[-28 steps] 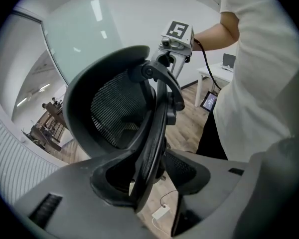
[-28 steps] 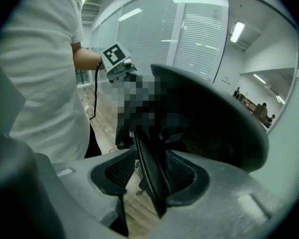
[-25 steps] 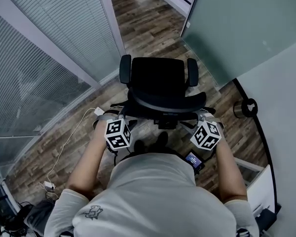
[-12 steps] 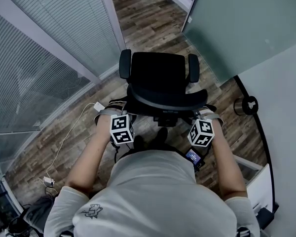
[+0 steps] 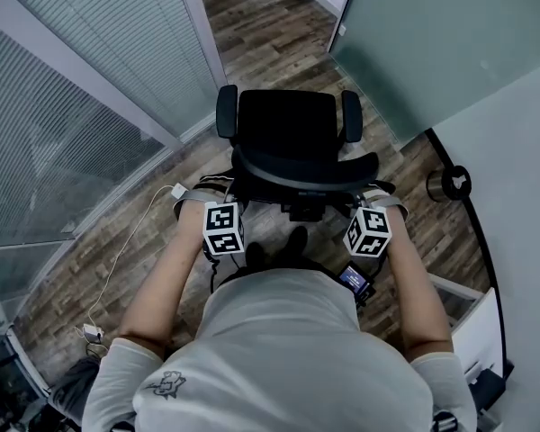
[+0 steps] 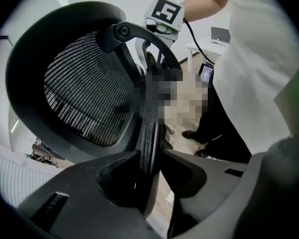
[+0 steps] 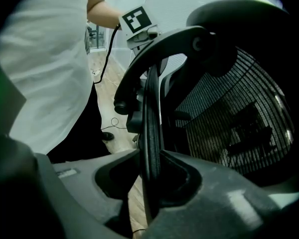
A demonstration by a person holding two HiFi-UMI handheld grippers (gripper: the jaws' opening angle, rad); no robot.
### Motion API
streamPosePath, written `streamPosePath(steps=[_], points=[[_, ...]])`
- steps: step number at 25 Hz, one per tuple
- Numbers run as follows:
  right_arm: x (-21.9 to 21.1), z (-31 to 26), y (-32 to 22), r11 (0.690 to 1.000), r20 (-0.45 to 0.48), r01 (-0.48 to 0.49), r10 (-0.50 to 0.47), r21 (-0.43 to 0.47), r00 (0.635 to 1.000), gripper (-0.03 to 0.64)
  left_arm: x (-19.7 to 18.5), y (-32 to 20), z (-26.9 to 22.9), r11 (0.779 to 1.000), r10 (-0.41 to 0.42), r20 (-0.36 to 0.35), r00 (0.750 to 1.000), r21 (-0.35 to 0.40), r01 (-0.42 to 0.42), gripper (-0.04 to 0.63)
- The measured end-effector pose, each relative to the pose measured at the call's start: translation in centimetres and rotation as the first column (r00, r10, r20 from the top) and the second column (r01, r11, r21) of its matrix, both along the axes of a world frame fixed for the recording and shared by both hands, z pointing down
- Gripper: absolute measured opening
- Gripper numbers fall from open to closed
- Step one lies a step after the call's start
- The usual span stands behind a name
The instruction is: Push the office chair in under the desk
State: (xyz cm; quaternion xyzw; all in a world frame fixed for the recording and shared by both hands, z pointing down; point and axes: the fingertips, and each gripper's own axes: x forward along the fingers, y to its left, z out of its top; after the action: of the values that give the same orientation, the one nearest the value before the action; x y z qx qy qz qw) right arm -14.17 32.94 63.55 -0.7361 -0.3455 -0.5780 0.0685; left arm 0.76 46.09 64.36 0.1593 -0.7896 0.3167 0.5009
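Observation:
The black office chair [image 5: 288, 133] stands on the wood floor in front of me, its seat facing away. Its curved mesh backrest [image 5: 304, 180] is nearest me. My left gripper [image 5: 218, 192] is at the backrest's left edge. In the left gripper view the backrest's dark rim [image 6: 148, 133] runs between the jaws of the left gripper [image 6: 150, 156], which have just been closing and now press on it. My right gripper [image 5: 378, 196] is at the backrest's right edge. Its jaws have also just been closing, and the right gripper [image 7: 152, 168] clamps the rim [image 7: 150, 113].
A glass wall with blinds [image 5: 81, 106] runs along the left. A white cable and charger [image 5: 175, 192] lie on the floor there. At the right are a pale surface with a dark curved edge [image 5: 513, 196] and a small round container [image 5: 448, 187]. Open floor [image 5: 270, 25] lies beyond the chair.
Both grippers have sunk onto the sides of the backrest and rolled a little. Their jaws have closed onto its rim. The chair itself has stayed where it was.

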Motion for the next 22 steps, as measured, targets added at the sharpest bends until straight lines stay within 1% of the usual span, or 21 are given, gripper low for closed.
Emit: streamPosePath(steps=[4,13,22], points=[[0.3,-0.1,-0.5,1.000,0.005,-0.006,0.006,-0.001,1.000,0.103,0.1,-0.3,0.0,1.000,0.008,0.010,1.000,-0.011,-0.008,0.123],[1.6,-0.1,-1.3,0.999,0.010,-0.045,0.045,-0.009,0.999,0.100,1.0,-0.5,0.1,0.999,0.053,-0.010,0.999,-0.007,-0.053,0.123],[2.8,-0.3,-3.9,0.994,0.004,-0.106,0.106,-0.006,0.994,0.103,1.4,-2.7,-0.2,0.991,0.132,-0.015,0.991,-0.003,-0.132,0.123]])
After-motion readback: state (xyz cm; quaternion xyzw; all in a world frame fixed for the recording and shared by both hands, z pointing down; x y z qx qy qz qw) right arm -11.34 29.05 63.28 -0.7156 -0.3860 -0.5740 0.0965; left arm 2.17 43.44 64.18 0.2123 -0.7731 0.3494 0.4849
